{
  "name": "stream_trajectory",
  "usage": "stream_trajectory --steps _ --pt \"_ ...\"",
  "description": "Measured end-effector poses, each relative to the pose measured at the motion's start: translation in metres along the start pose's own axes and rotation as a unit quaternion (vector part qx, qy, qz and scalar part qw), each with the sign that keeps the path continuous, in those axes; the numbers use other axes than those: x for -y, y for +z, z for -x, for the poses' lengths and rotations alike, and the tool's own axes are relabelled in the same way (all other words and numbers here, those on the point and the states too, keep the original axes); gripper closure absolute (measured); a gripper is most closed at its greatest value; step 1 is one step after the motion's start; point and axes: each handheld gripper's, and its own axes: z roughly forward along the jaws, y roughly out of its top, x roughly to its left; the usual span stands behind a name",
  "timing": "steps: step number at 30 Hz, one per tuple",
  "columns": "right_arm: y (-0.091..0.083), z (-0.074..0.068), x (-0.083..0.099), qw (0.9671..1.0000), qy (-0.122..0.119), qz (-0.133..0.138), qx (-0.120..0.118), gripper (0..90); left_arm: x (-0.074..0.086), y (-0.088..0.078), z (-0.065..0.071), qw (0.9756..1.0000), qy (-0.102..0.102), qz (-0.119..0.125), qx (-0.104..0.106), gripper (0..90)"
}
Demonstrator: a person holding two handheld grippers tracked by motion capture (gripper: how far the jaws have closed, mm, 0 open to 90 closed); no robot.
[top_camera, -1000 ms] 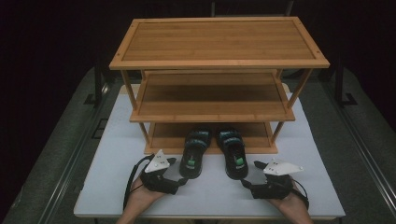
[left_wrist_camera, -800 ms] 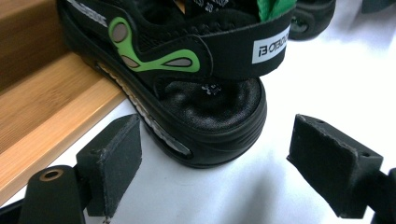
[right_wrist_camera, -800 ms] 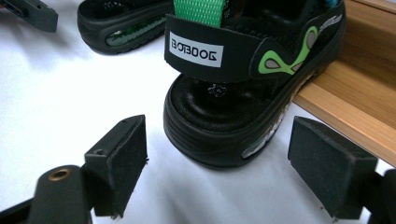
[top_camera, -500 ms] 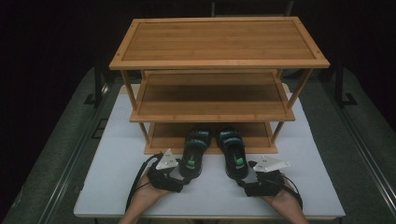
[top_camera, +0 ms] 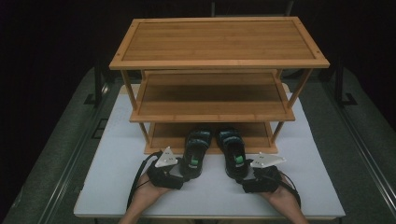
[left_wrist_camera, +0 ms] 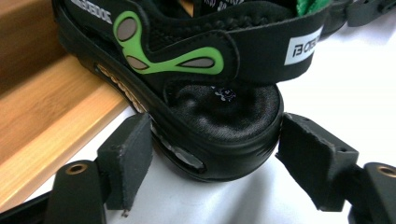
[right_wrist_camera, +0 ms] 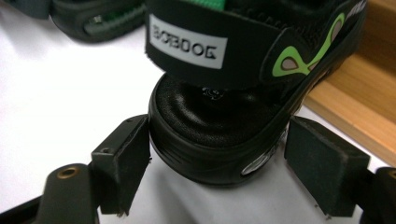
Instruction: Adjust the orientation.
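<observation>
High view: wooden rack [top_camera: 219, 42] on a white table [top_camera: 116, 158]. Two black sandals lie heels toward the person, toes on the bottom shelf — left sandal [top_camera: 195, 154] at 12 o'clock of the left gripper [top_camera: 175, 169], right sandal [top_camera: 232, 151] at 11 o'clock of the right gripper [top_camera: 254, 175].

Left gripper view: jaws have just been closing, heel between them; left pad touches, right pad shows a thin gap.

Right gripper view: jaws have just been closing — heel between, narrow gaps both sides, no grip.
</observation>
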Motion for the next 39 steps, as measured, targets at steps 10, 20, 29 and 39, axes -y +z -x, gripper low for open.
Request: stream_trajectory --steps 10,20,29,39 --pt "-0.003 0.002 -0.011 0.9999 -0.003 0.013 -0.009 23.4 -0.011 0.000 -0.002 0.9999 -0.001 0.013 0.009 28.4" --pt "0.003 0.003 -0.021 0.9997 0.001 0.023 -0.011 23.3 -0.021 0.010 -0.006 0.9999 -0.007 0.008 0.004 29.1" --pt "0.012 0.006 -0.027 0.9994 0.010 0.030 -0.014 23.4 -0.027 0.018 -0.013 0.9992 -0.027 0.027 0.013 30.9" --pt "0.021 0.004 -0.031 0.9996 0.005 0.027 0.003 23.5 -0.033 0.023 -0.014 0.9993 -0.026 0.028 0.003 30.7"
